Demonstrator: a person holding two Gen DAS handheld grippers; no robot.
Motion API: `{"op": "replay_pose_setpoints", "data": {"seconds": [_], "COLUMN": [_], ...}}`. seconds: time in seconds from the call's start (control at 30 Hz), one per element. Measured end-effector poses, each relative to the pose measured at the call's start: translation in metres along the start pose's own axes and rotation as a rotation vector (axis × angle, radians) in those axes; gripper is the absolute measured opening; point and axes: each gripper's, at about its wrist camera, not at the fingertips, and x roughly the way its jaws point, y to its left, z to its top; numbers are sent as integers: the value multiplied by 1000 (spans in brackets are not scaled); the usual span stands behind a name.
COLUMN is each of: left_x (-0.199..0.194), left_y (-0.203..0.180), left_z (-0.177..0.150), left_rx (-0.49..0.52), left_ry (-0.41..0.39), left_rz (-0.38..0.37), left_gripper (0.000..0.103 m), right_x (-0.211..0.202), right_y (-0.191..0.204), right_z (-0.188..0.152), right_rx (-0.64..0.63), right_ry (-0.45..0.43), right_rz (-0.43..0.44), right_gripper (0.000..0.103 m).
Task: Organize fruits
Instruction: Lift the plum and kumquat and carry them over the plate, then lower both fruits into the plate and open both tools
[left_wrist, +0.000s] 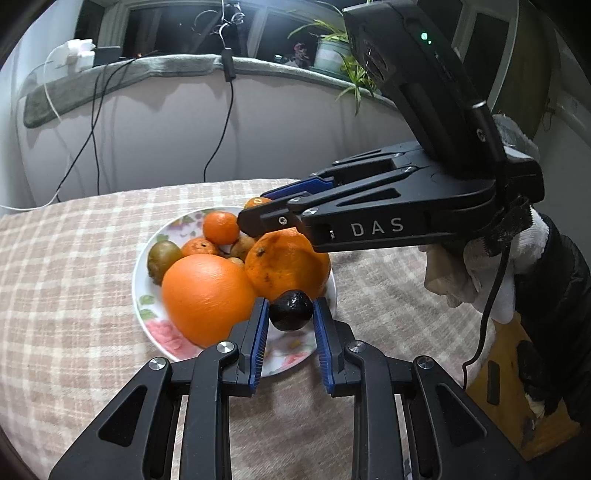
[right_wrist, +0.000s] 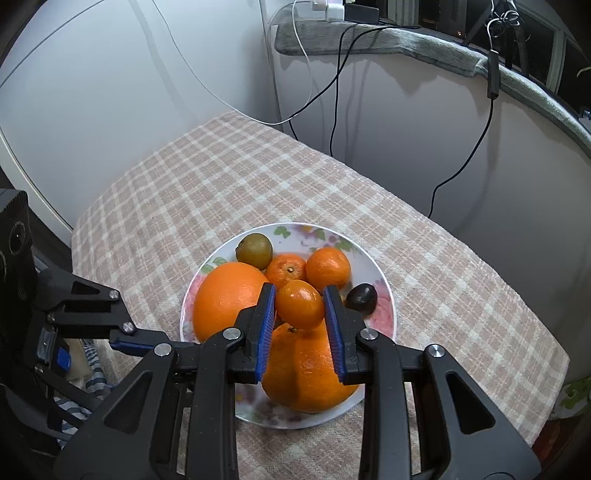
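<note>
Fruits: two big oranges (right_wrist: 229, 302), one plate (right_wrist: 386, 291).

Left claw (left_wrist: 290, 314) clamped; right claw (right_wrist: 300, 304) clamped, above.

A home interior was indicated by a checked cloth (right_wrist: 229, 177) over the counter, a floral plate (right_wrist: 384, 295), potted plants (left_wrist: 332, 51) on the windowsill, and trailing charger cables (left_wrist: 221, 140).

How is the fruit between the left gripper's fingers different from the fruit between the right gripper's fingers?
The dark fruit at the left gripper is near-black and dull; the small orange fruit at the right gripper is bright and glossy. The dark one looks smaller. Both are over the floral plate.
</note>
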Motion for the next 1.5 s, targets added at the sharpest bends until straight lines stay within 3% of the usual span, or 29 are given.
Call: {"op": "replay_pose_setpoints", "data": {"seconds": [0.8,0.87,0.93,1.17,1.27,1.37,1.4,1.5], "left_x": [11,11,10,10,8,5,4,2], "left_y": [-15,-15,-15,-18,-18,-18,-17,-16], "left_z": [6,6,5,5,5,5,6,6], "left_rx": [46,54,61,84,85,85,85,84], "left_ry": [5,0,-4,-18,-29,-37,-38,-48], "left_rz": [69,85,99,139,149,154,156,162], "left_gripper": [23,23,24,31,42,45,51,57], "right_x": [4,4,2,0,-1,-4,-4,-5], "right_y": [1,0,0,0,-1,-2,-3,-3], "right_z": [-1,-1,-2,-3,-3,-3,-3,-4], "right_rx": [14,18,23,25,31,35,38,39], "right_ry": [-12,-14,-21,-29,-37,-46,-49,-50], "right_rz": [27,26,27,30,23,18,17,5], "right_gripper": [28,33,44,48,62,62,63,65]}}
